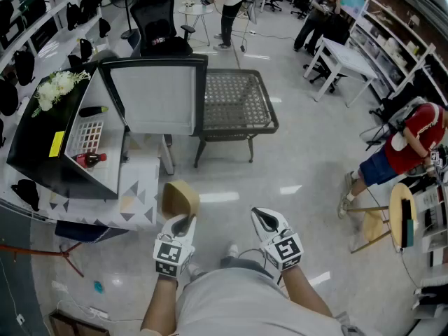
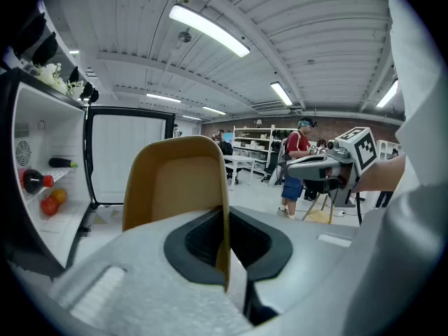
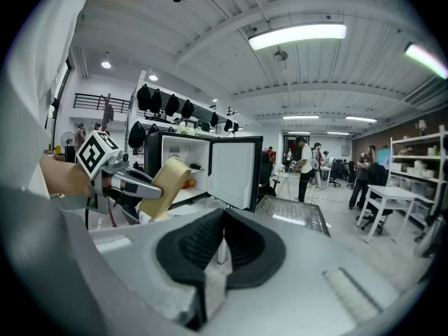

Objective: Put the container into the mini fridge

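A tan, tub-shaped container (image 1: 180,199) hangs in the air in front of me, and my left gripper (image 1: 181,222) is shut on its rim. In the left gripper view the container (image 2: 175,180) stands upright with its wall pinched between the dark pads. The black mini fridge (image 1: 42,152) stands to the left with its door (image 1: 157,93) swung wide open and its white inside (image 2: 42,173) showing. My right gripper (image 1: 266,220) is level with the left one, shut on nothing; its pads (image 3: 210,243) meet in the right gripper view.
A red bottle (image 1: 91,159) and a dark one (image 1: 92,110) lie on the fridge's shelves, and white flowers (image 1: 56,86) sit on top. A wire-mesh table (image 1: 234,100) stands behind the door. A person in red (image 1: 413,138) and a round stool (image 1: 402,215) are at the right.
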A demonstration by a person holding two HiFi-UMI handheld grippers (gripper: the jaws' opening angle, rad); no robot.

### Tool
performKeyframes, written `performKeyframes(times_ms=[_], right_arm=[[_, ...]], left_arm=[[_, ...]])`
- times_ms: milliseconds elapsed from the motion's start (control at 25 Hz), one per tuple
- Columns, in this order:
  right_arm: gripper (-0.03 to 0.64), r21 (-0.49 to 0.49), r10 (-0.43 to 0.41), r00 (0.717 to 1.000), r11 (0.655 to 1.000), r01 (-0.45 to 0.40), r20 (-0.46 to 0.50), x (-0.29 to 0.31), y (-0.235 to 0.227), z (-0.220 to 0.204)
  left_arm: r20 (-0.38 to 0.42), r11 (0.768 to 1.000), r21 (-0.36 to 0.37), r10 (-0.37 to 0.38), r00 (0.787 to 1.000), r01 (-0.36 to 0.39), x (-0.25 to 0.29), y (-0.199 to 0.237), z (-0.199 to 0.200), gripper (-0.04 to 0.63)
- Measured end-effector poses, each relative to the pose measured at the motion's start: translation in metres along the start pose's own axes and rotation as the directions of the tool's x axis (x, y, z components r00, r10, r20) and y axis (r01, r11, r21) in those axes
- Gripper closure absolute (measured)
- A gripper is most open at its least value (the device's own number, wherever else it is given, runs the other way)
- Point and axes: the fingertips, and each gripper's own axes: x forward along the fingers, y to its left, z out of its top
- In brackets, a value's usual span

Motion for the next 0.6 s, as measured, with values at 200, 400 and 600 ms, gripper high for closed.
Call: performKeyframes(times_ms=[200,400,600], right_arm=[[0.613,-0.025,0.035,0.999,0.999,-0.035,0.002,-0.009,-0.019,-0.003],[0.612,-0.006,0.046,0.999,0.999,-0.046,0.024,-0.017,-0.047,-0.008],[0.612,0.003,0.074,0.997,0.997,-0.074,0.032,-0.025,-0.077,-0.021]], left_arm=[[-0.008,1.0,0.001,0.011,1.0,-0.011,0.019,-0.027,0.005,0.584],[-0.016,1.0,0.018,0.022,1.0,-0.022,0.04,-0.047,0.015,0.584],[-0.035,0.998,0.05,0.046,0.998,-0.044,0.071,-0.06,0.022,0.584]])
